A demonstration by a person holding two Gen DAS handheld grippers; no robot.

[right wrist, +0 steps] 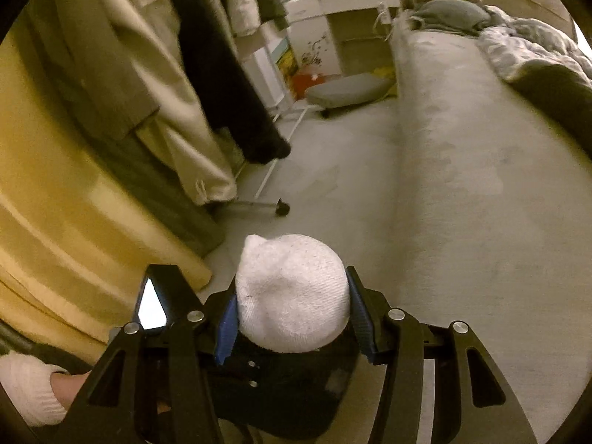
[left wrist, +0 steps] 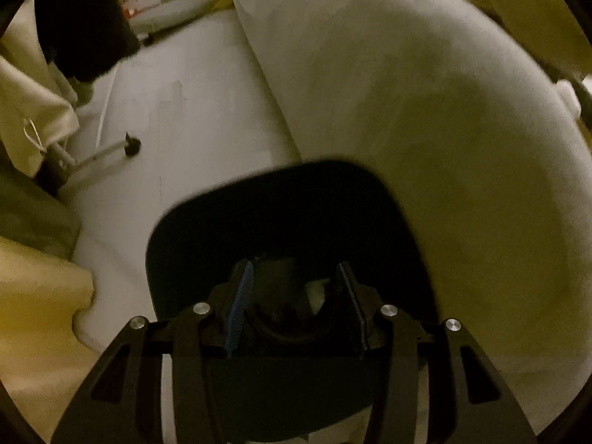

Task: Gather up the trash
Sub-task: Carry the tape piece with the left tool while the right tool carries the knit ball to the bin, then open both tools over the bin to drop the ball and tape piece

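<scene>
This was a home bedroom: a rumpled bed point(right wrist: 518, 48) upper right, hanging coats point(right wrist: 148, 74) upper left, white shelves point(right wrist: 333, 3) behind.

A strip of floor point(right wrist: 333, 170) runs between hanging clothes point(right wrist: 155, 74) on the left and a bed point(right wrist: 462, 185) on the right. A rack foot point(right wrist: 283, 209) juts from under the clothes (near the middle). Shelves point(right wrist: 333, 18) stand beyond, a cushion point(right wrist: 347, 90) before them.
</scene>
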